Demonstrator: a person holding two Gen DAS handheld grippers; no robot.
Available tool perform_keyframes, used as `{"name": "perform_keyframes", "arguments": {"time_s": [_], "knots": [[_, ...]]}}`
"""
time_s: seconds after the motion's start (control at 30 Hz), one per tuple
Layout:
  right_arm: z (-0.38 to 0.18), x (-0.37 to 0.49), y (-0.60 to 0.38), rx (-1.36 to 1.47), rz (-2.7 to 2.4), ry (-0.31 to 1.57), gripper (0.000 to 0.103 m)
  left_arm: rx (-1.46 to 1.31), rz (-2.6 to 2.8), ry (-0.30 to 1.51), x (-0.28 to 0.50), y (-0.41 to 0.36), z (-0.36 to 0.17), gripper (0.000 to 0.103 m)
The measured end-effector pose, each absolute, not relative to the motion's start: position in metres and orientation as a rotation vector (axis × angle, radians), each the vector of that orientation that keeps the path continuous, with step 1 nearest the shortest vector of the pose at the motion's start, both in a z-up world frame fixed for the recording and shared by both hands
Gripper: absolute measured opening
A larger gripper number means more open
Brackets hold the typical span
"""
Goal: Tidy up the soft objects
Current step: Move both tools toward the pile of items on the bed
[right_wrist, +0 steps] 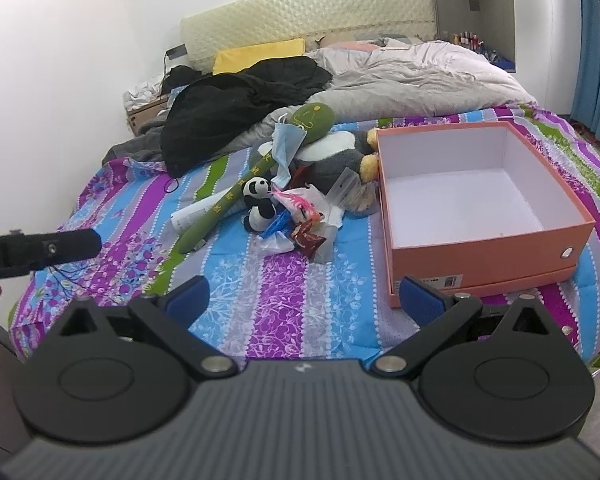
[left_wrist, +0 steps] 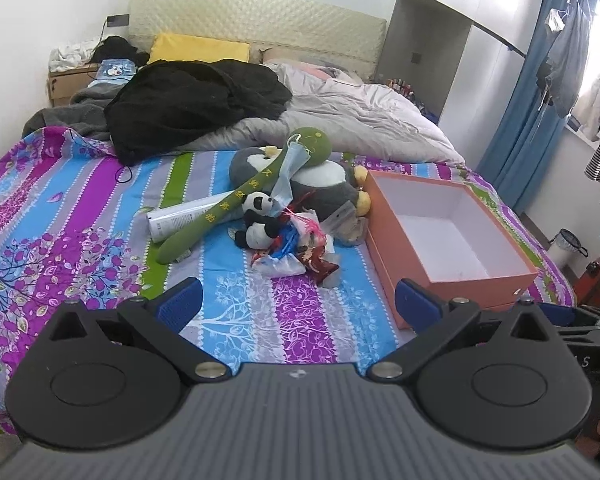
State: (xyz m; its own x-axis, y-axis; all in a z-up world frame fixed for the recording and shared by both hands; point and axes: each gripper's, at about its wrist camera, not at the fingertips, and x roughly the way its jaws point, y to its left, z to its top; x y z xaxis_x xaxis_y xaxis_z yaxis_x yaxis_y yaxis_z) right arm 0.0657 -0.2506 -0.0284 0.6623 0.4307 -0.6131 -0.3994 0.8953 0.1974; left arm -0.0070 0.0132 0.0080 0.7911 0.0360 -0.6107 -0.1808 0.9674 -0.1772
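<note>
A pile of soft toys lies mid-bed: a small panda plush (left_wrist: pixel 260 220) (right_wrist: pixel 259 207), a long green plush stick (left_wrist: pixel 236 200) (right_wrist: pixel 256 176) with a blue face mask (left_wrist: pixel 288 176) (right_wrist: pixel 286 152) draped on it, and a grey penguin plush (left_wrist: pixel 324 188) (right_wrist: pixel 336 160). An open orange box (left_wrist: pixel 444 240) (right_wrist: pixel 480 200) with nothing in it stands to their right. My left gripper (left_wrist: pixel 298 304) and right gripper (right_wrist: pixel 306 300) are both open and empty, hovering near the bed's front edge, short of the pile.
Plastic wrappers and a red snack packet (left_wrist: pixel 300 252) (right_wrist: pixel 308 236) lie in front of the toys, a white tube (left_wrist: pixel 184 216) beside them. A black jacket (left_wrist: pixel 192 104) and grey duvet (left_wrist: pixel 360 120) cover the far bed. The left gripper's side (right_wrist: pixel 40 254) shows at left.
</note>
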Motion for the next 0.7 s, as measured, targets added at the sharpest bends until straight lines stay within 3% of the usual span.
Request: {"name": "perform_keyframes", "arguments": {"time_s": [0.7], "knots": [[-0.034,0.07,-0.253,0.055,0.468,0.734,0.103,-0.219,0.137,0.678,-0.002,0.011,-0.006,0.103]]}}
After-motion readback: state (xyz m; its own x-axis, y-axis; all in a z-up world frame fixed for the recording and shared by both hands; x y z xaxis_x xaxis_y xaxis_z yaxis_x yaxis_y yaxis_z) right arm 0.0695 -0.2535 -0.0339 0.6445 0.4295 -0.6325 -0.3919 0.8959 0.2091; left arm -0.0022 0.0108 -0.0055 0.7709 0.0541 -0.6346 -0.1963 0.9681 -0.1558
